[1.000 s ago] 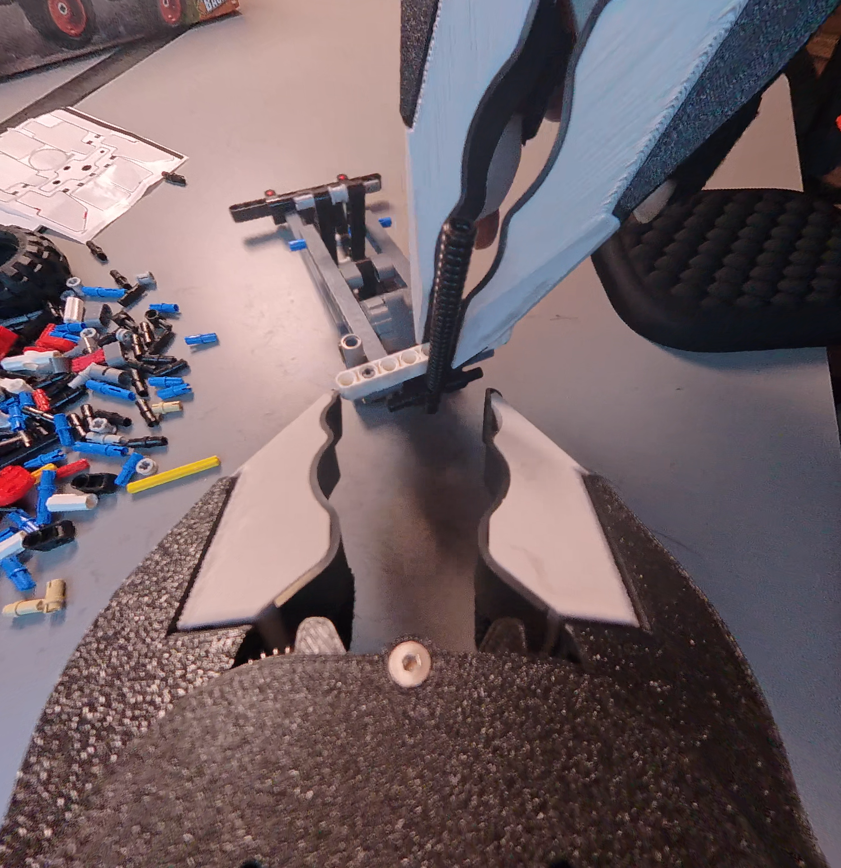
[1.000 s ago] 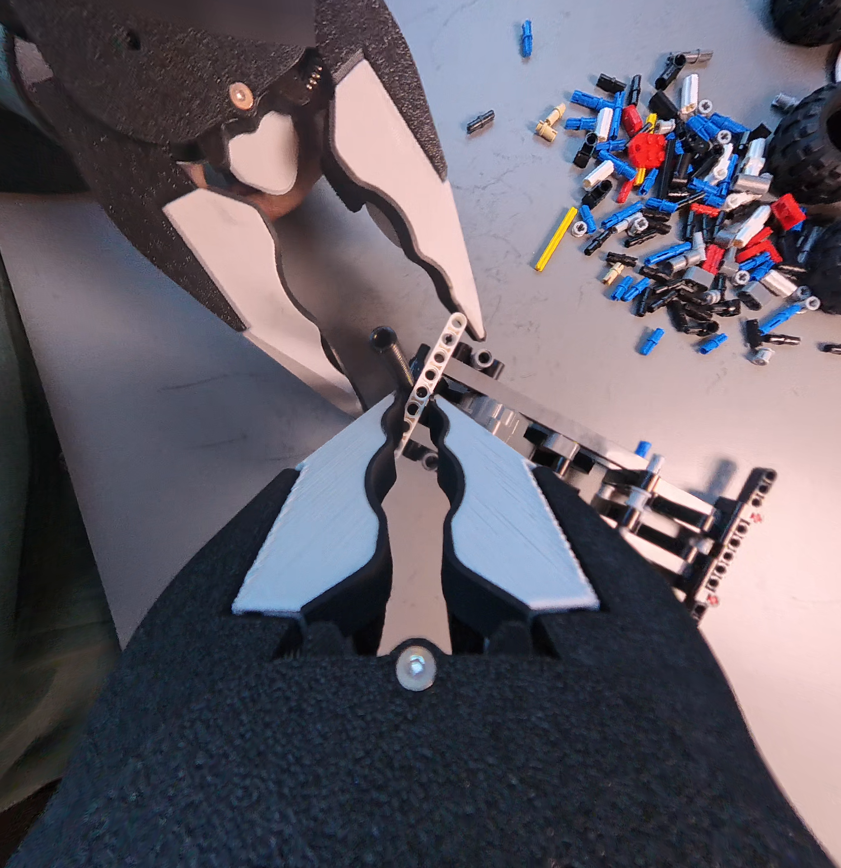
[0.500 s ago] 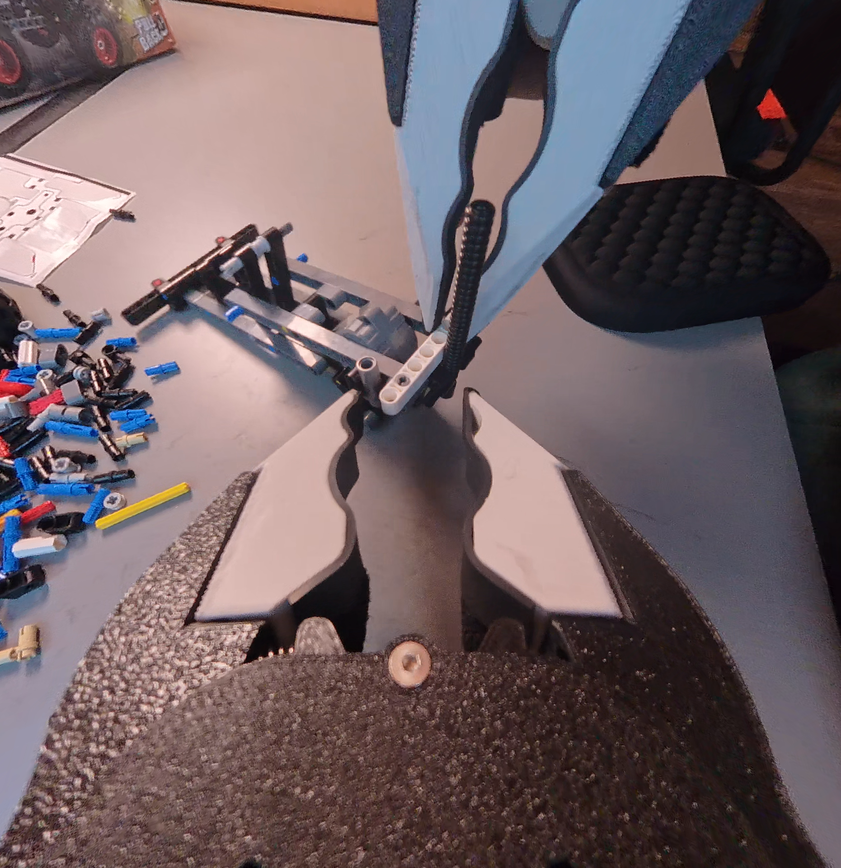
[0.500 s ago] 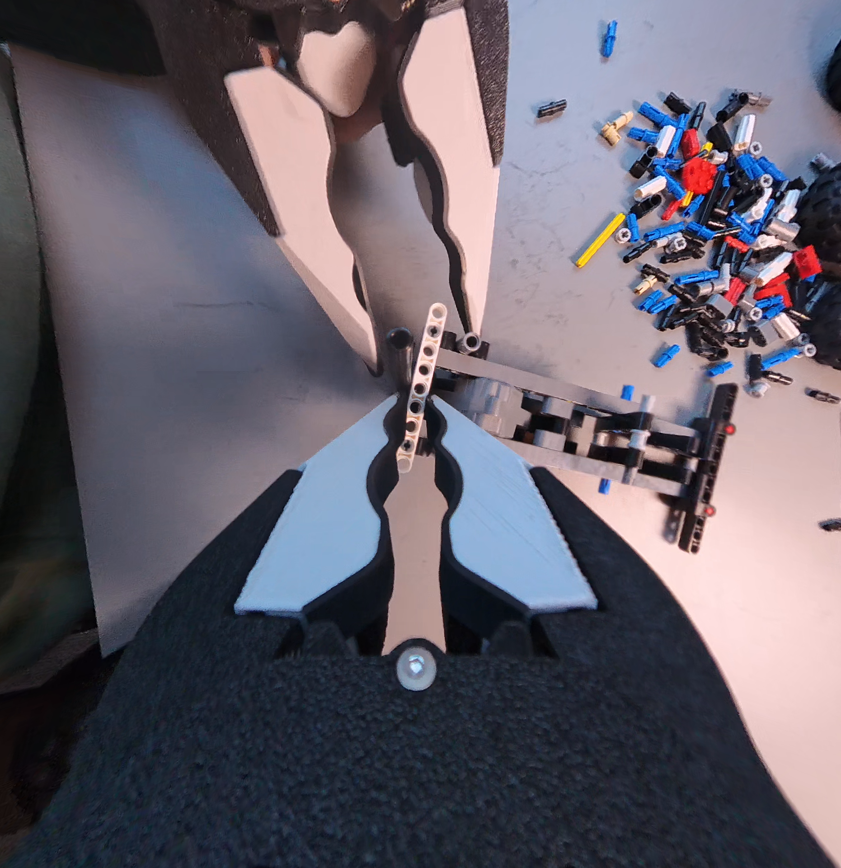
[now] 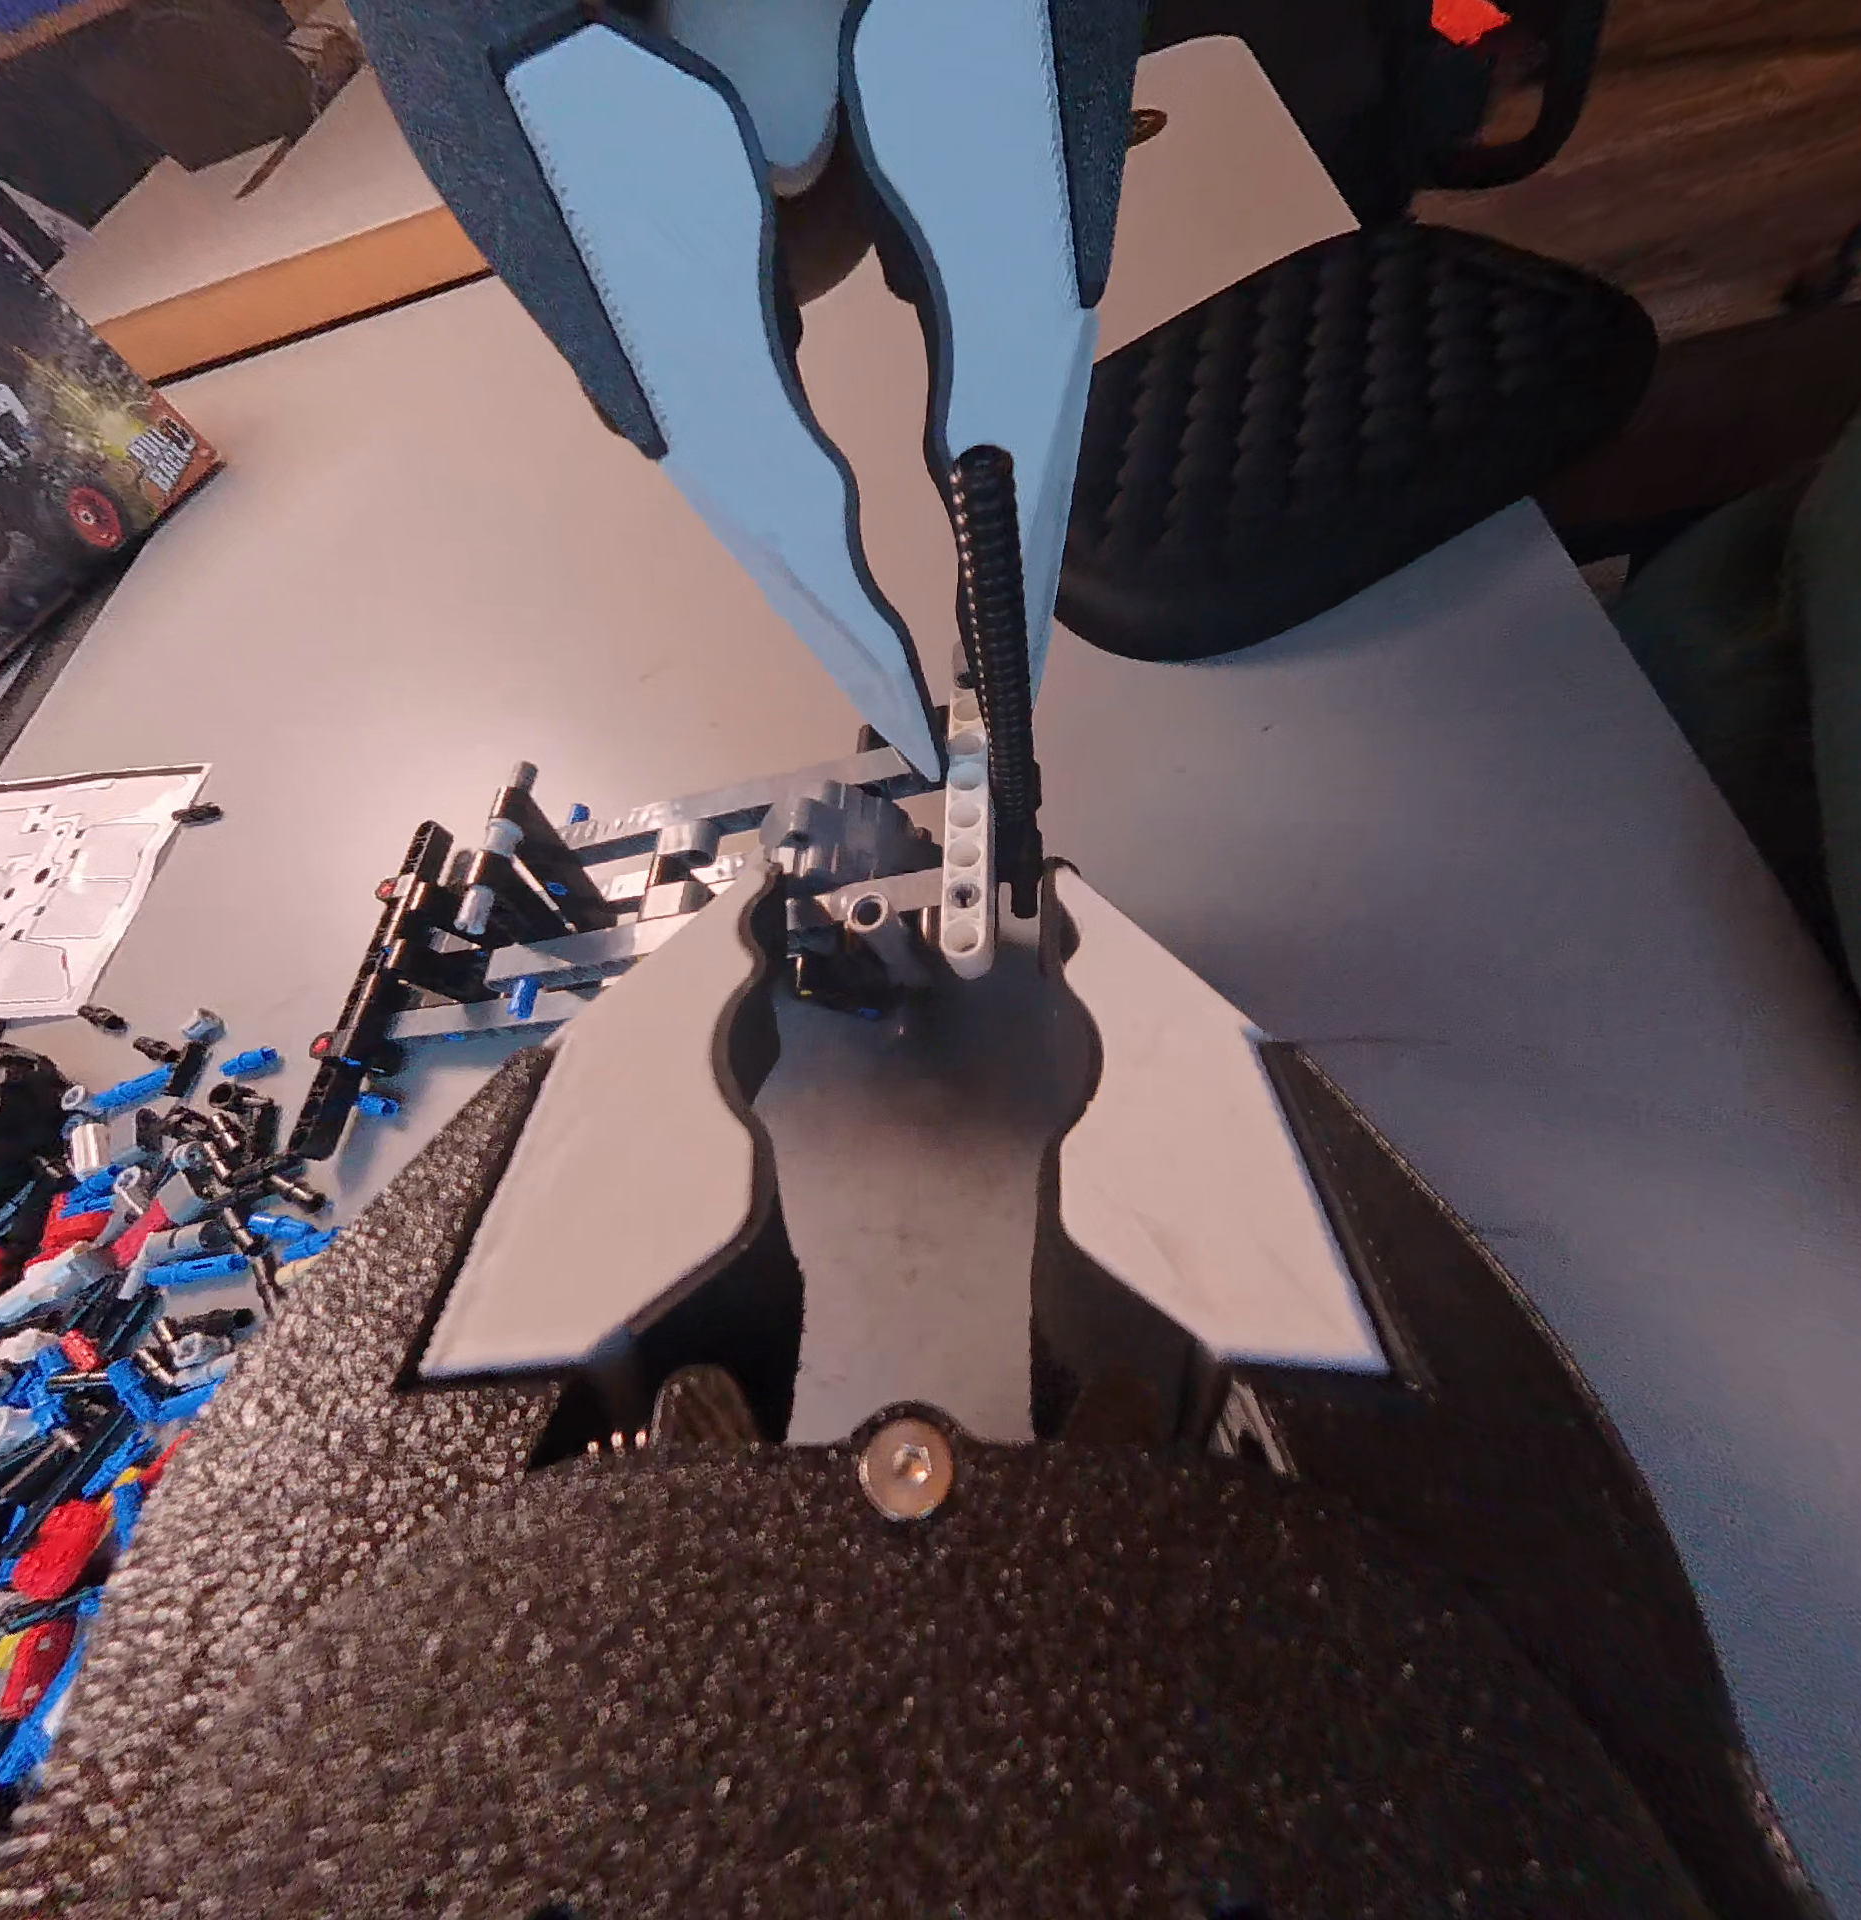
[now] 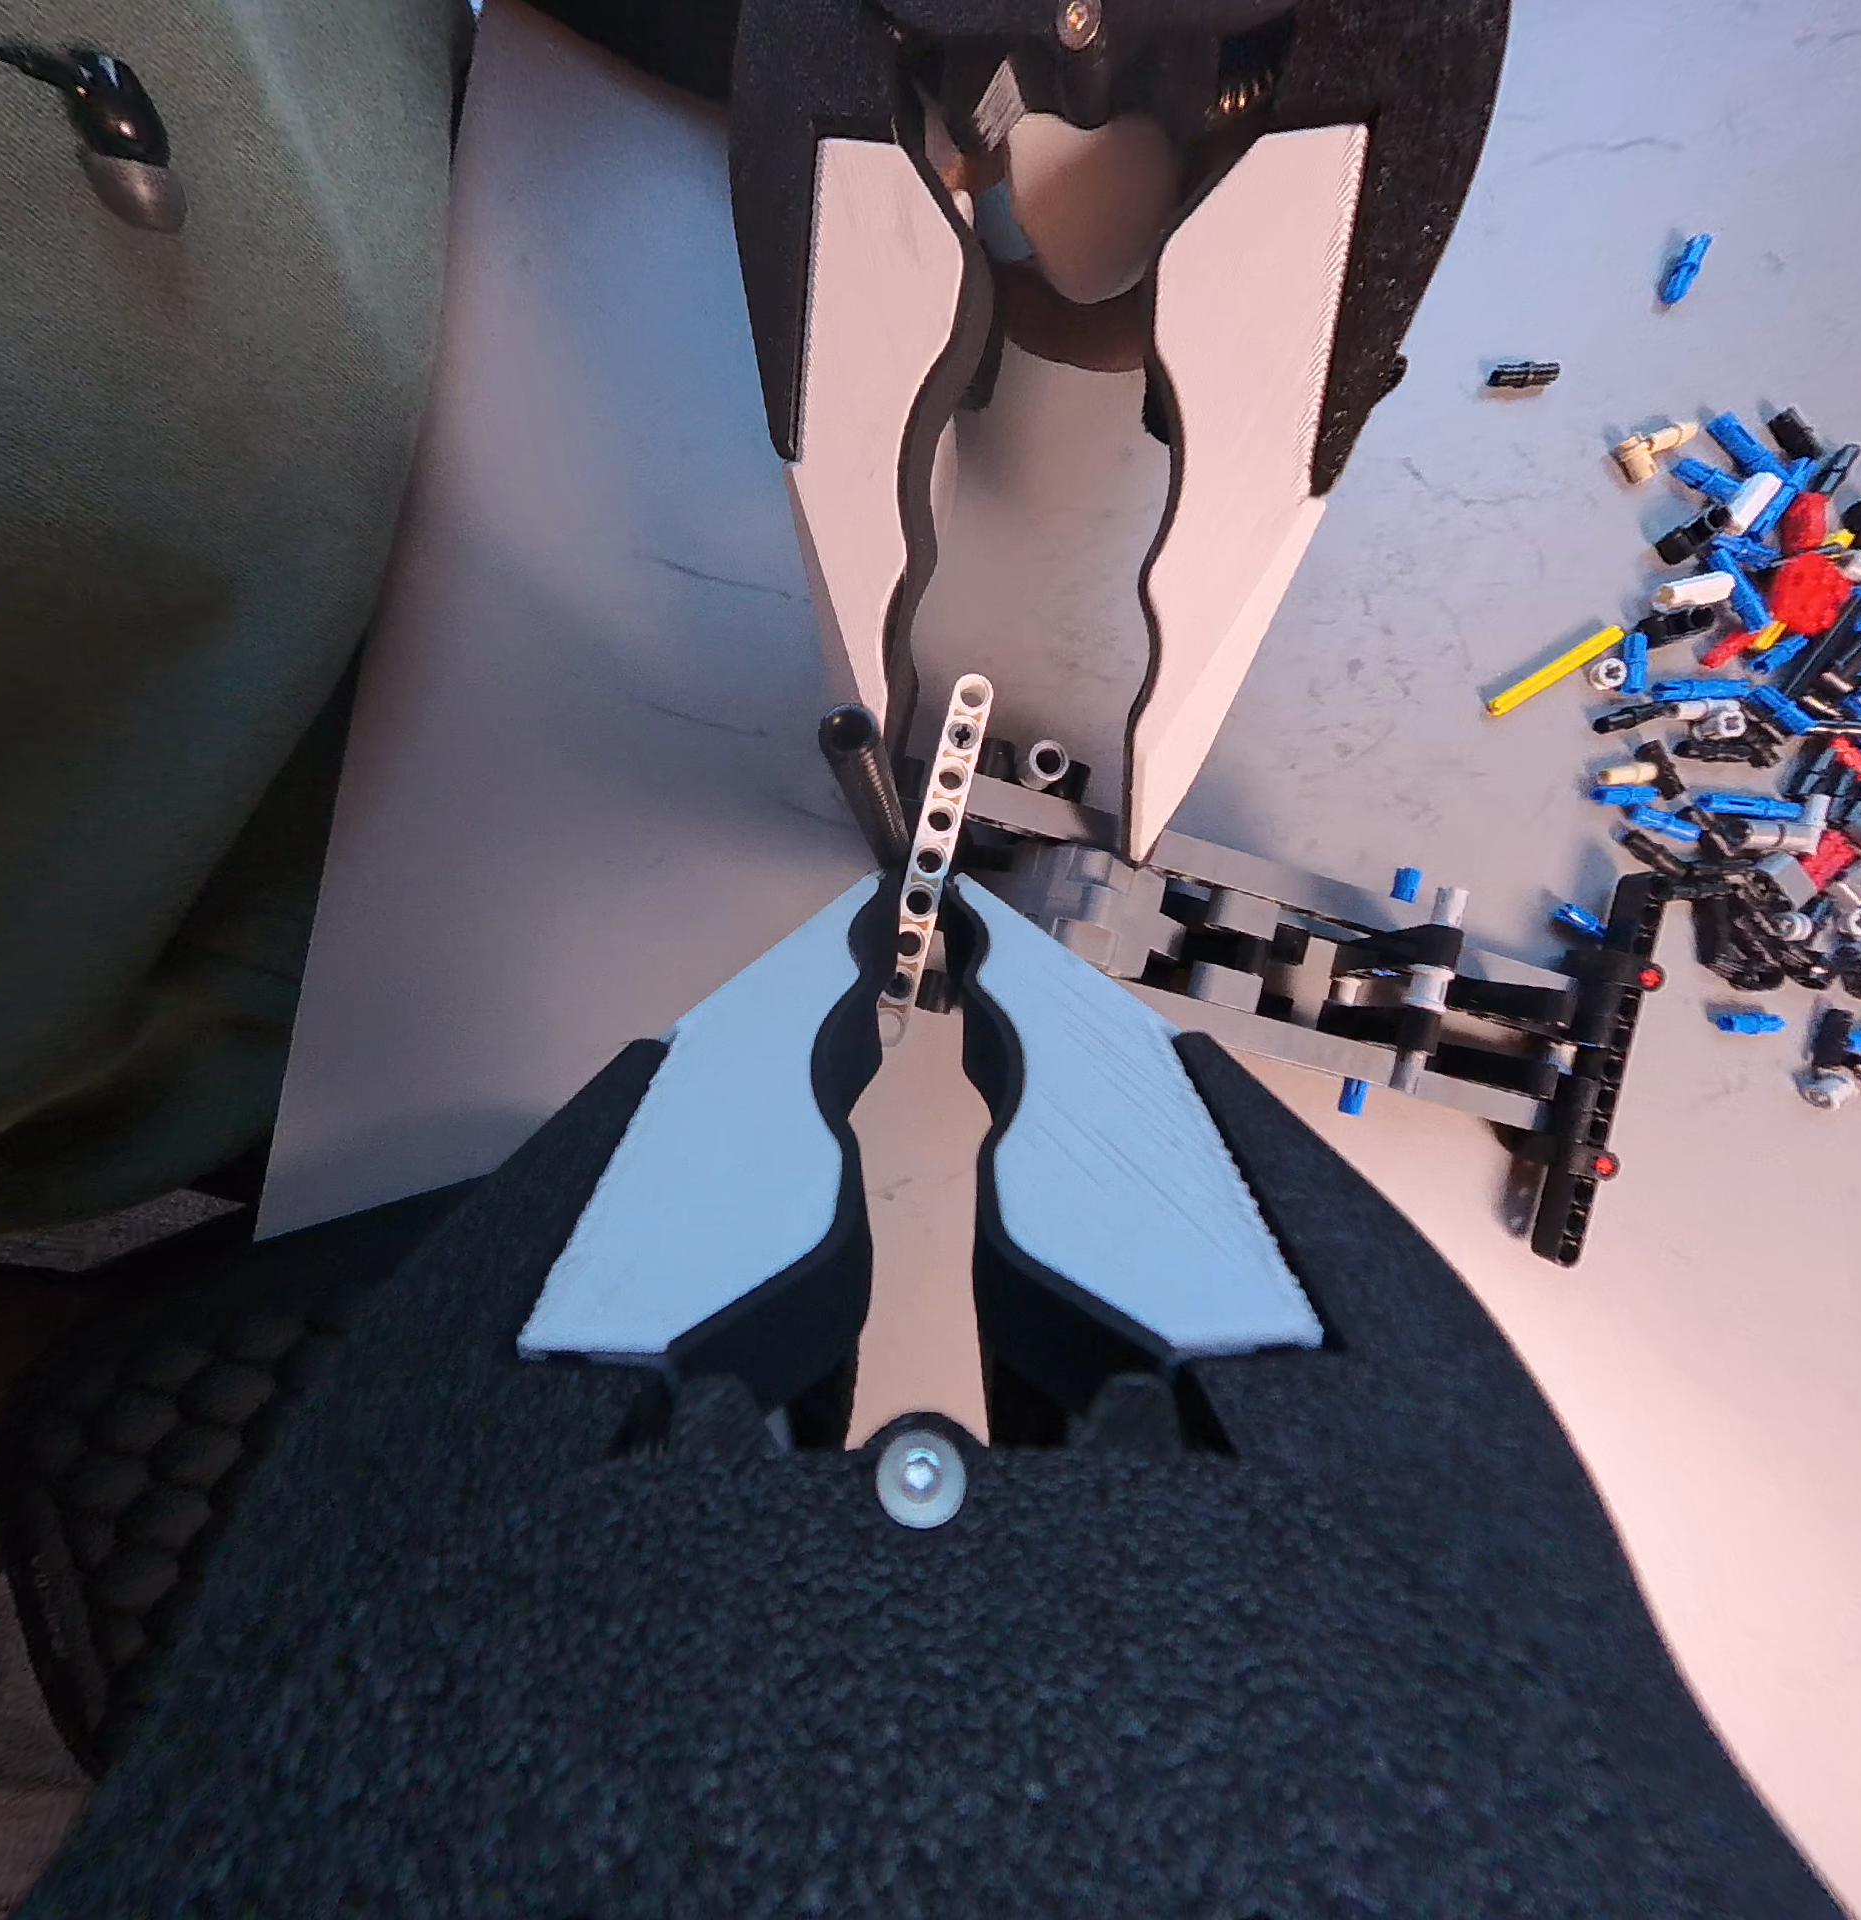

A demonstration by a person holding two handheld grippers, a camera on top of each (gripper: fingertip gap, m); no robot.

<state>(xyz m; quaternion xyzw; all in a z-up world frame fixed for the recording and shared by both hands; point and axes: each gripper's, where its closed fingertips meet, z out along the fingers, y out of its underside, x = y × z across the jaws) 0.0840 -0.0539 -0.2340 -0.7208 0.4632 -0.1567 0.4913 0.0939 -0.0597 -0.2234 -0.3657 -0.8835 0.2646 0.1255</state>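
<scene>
The right gripper (image 6: pixel 921 894) was clamped on the white holed beam (image 6: pixel 936 821) of a partly built chassis (image 6: pixel 1352 987) resting on the table (image 6: pixel 593 644). The left gripper (image 5: pixel 905 904) stood open astride that end, gripping nothing. Beyond, loose parts (image 6: pixel 1757 665) lay unfitted.

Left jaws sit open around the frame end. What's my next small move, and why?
Probably close the left gripper on the grey frame. Its jaws stand open astride that end, while the right gripper is shut on the white beam there, so nothing else steadies the frame.
</scene>
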